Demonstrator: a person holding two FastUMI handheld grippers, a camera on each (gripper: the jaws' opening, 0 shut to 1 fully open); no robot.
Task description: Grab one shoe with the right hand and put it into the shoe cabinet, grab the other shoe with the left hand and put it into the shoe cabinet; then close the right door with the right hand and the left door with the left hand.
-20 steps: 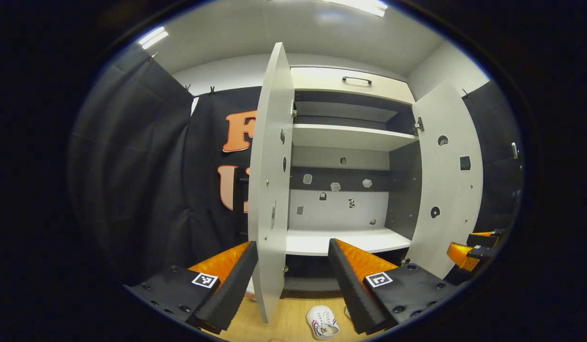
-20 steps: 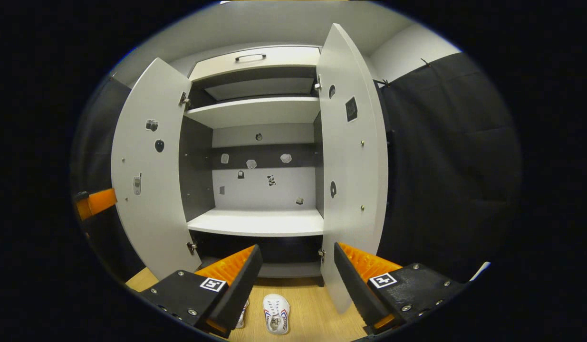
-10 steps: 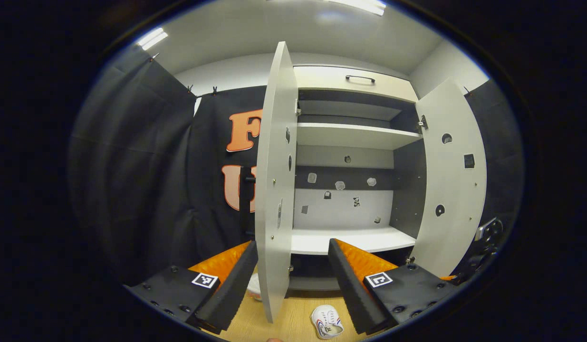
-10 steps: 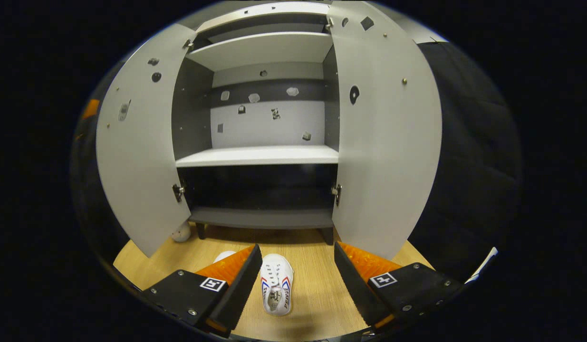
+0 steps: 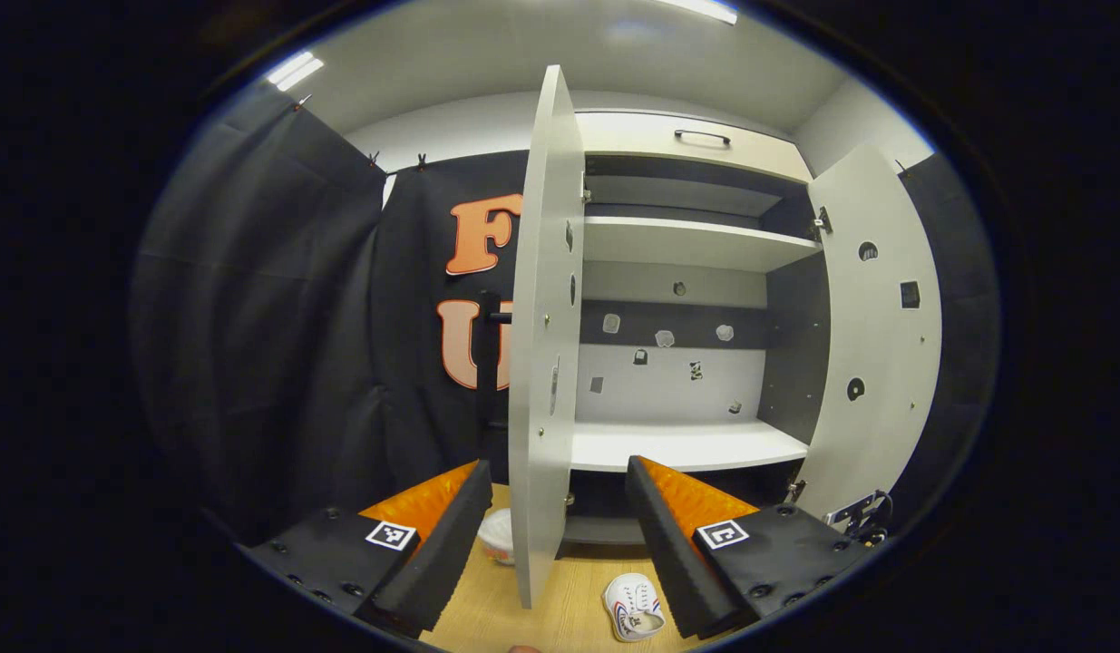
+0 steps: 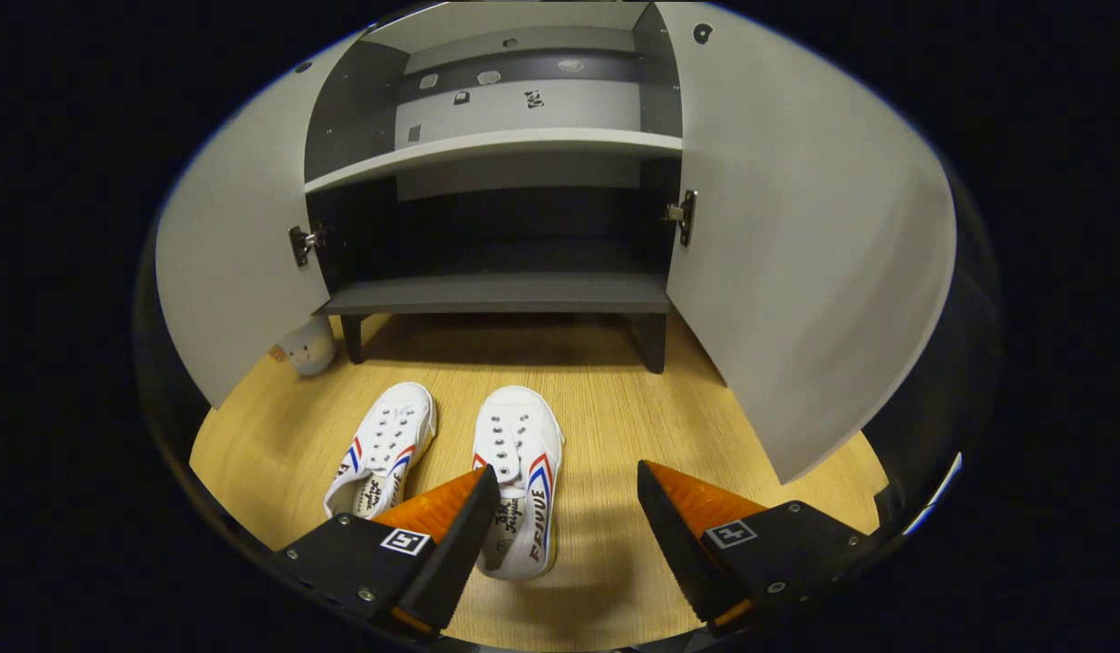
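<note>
Two white shoes with red and blue stripes lie side by side on the wooden floor, toes toward the cabinet: one shoe (image 6: pixel 520 476) just left of the gap of my right gripper (image 6: pixel 567 535), the other shoe (image 6: pixel 382 446) farther left. My right gripper is open above the floor, holding nothing. The shoe cabinet (image 6: pixel 496 295) stands with both doors swung wide, its dark bottom shelf bare. In the left gripper view my left gripper (image 5: pixel 555 535) is open and held high, the left door (image 5: pixel 546 336) edge-on between its fingers, and one shoe (image 5: pixel 634 608) low on the floor.
A small round white toy (image 6: pixel 306 346) sits on the floor under the left door (image 6: pixel 238 263). The right door (image 6: pixel 804 245) juts out over the floor at the right. Black cloth walls flank the cabinet. White middle shelf (image 5: pixel 682 446) and upper shelf (image 5: pixel 686 243) are bare.
My right gripper has tilted down and dropped toward the floor, bringing both shoes into full view close to its fingers. My left gripper has drifted slightly left, staying high.
</note>
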